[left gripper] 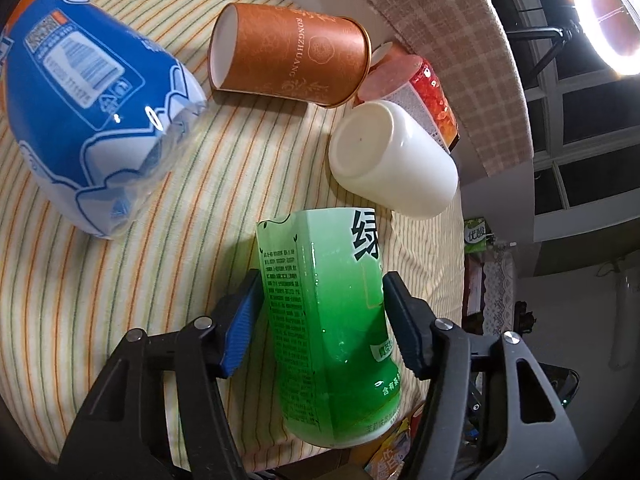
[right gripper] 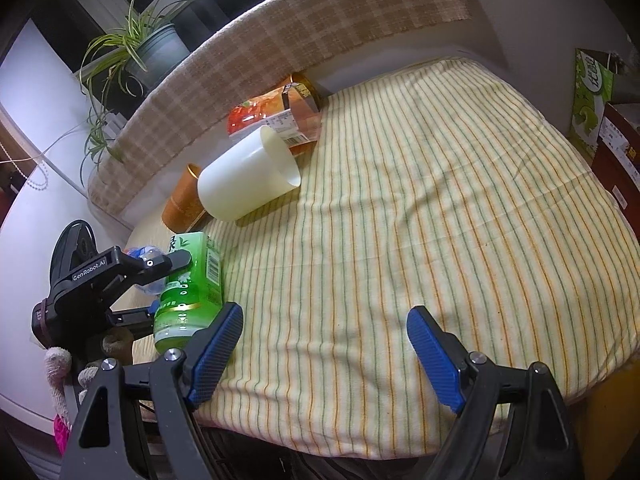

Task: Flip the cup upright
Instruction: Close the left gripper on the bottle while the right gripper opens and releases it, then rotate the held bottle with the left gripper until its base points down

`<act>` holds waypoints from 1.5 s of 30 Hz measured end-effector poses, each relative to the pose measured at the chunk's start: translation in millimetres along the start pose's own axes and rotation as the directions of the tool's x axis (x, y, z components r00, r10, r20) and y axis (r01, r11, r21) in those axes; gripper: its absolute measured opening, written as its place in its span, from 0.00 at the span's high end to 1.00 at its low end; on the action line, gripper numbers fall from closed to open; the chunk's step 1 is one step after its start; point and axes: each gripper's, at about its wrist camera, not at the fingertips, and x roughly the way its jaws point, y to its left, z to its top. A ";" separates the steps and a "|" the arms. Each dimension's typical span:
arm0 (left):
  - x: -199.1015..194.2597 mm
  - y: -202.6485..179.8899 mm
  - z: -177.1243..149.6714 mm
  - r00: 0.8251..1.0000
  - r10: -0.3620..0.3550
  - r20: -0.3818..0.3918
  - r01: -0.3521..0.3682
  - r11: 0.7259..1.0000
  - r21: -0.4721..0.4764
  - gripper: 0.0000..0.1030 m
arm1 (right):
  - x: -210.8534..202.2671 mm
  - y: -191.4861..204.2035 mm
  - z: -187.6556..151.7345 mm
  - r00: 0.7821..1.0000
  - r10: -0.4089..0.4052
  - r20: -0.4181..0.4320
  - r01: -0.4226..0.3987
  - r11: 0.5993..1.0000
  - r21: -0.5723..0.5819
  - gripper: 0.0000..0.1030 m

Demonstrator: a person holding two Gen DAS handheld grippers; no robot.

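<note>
Between left gripper (left gripper: 322,316) pads — green cup (left gripper: 332,320), empty white cup (left gripper: 394,158) beyond

Left wrist view sits close above; right looks lower, seemingly farther; both share the white cup (left gripper: 392,160).

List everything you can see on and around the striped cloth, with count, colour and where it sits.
green cup: one, near edge, between the left hand-held gripper's pads
white cup: one, on its side mid-cloth
orange cup: one, on its side, far side
red-orange cup: one, on its side behind the white cup
blue cup: one, blue and clear, on its side
striped cloth: one, yellow with green and orange stripes
checked backrest: one, beige
potted plant: one, green, behind backrest
left hand-held gripper: black, blue pads, shut on green cup
right hand-held gripper: black, blue pads, open, near edge
</note>
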 end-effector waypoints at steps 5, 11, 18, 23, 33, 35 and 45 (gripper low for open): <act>-0.3 -4.6 -0.6 1.000 0.018 0.007 -0.018 1.000 0.023 0.40 | 0.0 -2.8 0.9 1.000 -0.002 -0.003 0.002 1.000 0.013 0.16; -12.0 -23.9 -8.1 0.996 0.053 0.066 -0.061 0.990 0.124 0.41 | 0.3 -3.6 1.8 1.000 0.002 -0.011 -0.002 1.000 0.015 0.16; -29.8 -53.0 -18.0 0.981 0.098 0.167 -0.141 0.954 0.264 0.41 | 0.7 -2.7 0.2 1.000 0.005 -0.011 -0.004 1.000 0.021 0.16; -40.5 -63.7 -26.6 0.960 0.137 0.242 -0.217 0.914 0.343 0.41 | 0.6 -2.2 -0.2 1.000 0.006 -0.010 -0.006 1.000 0.023 0.16; -37.1 -75.7 -27.7 0.889 0.217 0.402 -0.394 0.812 0.432 0.41 | 0.3 0.5 -1.4 1.000 0.009 -0.006 -0.009 1.000 0.028 0.16; -35.5 -76.4 -29.1 0.880 0.226 0.419 -0.414 0.797 0.440 0.41 | 0.4 0.9 -1.9 1.000 0.008 -0.007 -0.008 1.000 0.027 0.16; -29.5 -82.4 -39.4 0.862 0.239 0.447 -0.458 0.746 0.484 0.41 | 1.6 0.4 -0.6 1.000 0.007 -0.006 -0.007 0.999 0.034 0.16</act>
